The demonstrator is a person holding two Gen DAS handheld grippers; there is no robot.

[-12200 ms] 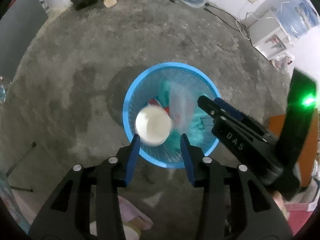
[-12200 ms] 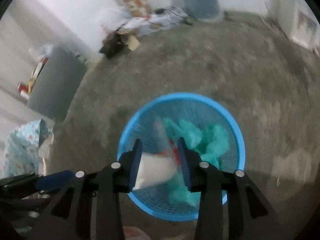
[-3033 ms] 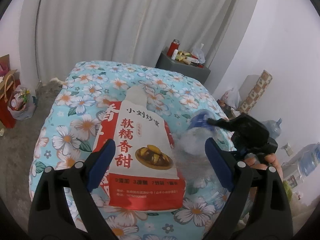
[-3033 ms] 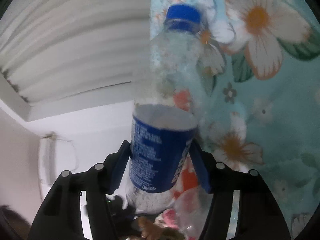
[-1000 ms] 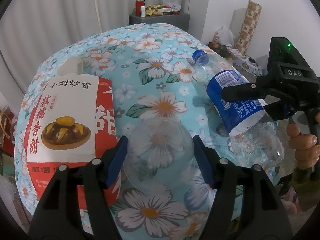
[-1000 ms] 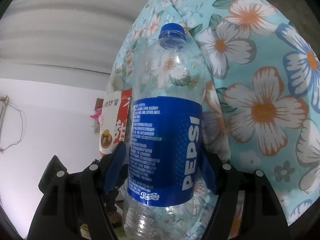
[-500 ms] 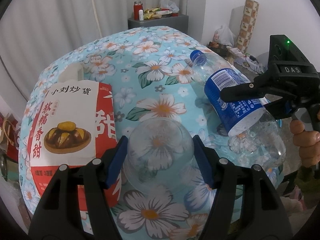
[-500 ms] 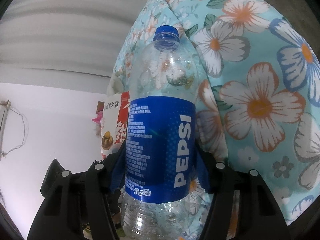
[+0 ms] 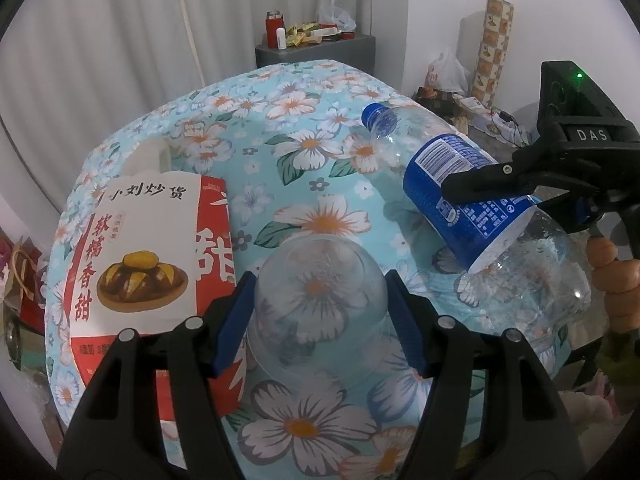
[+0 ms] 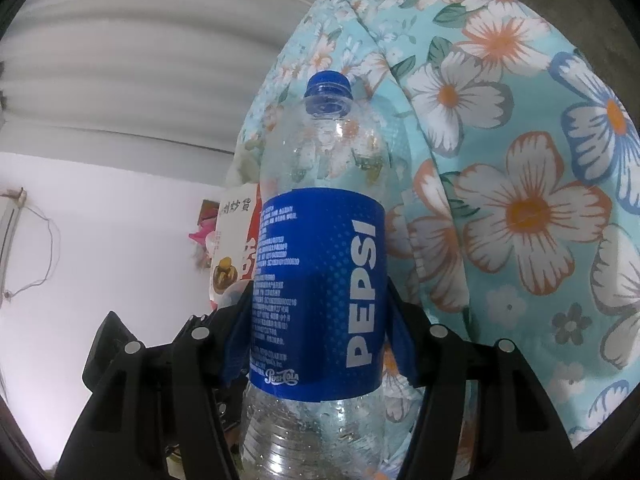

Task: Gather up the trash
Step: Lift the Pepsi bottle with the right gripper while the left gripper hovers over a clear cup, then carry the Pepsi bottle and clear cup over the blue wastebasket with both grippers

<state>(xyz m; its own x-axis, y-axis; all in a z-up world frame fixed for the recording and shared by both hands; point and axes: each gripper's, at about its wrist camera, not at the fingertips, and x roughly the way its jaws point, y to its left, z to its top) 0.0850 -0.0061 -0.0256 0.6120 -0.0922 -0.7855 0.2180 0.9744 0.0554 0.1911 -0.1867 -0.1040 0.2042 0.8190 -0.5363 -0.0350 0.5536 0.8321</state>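
My left gripper [image 9: 320, 312] is shut on a clear plastic cup [image 9: 320, 300], held upside down just above the floral tablecloth [image 9: 296, 152]. My right gripper [image 10: 318, 320] is shut on an empty Pepsi bottle [image 10: 320, 300] with a blue label and blue cap. In the left wrist view the Pepsi bottle [image 9: 460, 192] hangs tilted over the table's right side, cap pointing up and left, with the right gripper [image 9: 516, 196] clamped across its label. A red and white snack bag [image 9: 140, 248] lies flat on the cloth to the left of the cup.
A grey cabinet [image 9: 316, 50] with a red flask and small items stands behind the table by the white curtain. A patterned roll [image 9: 494, 48] and a plastic bag [image 9: 444, 72] stand at the back right. The snack bag also shows in the right wrist view [image 10: 234, 248].
Over the last second both grippers have stayed shut on their loads. The left view has pulled back slightly from the table. The bottle sits a little higher and more upright in the right view.
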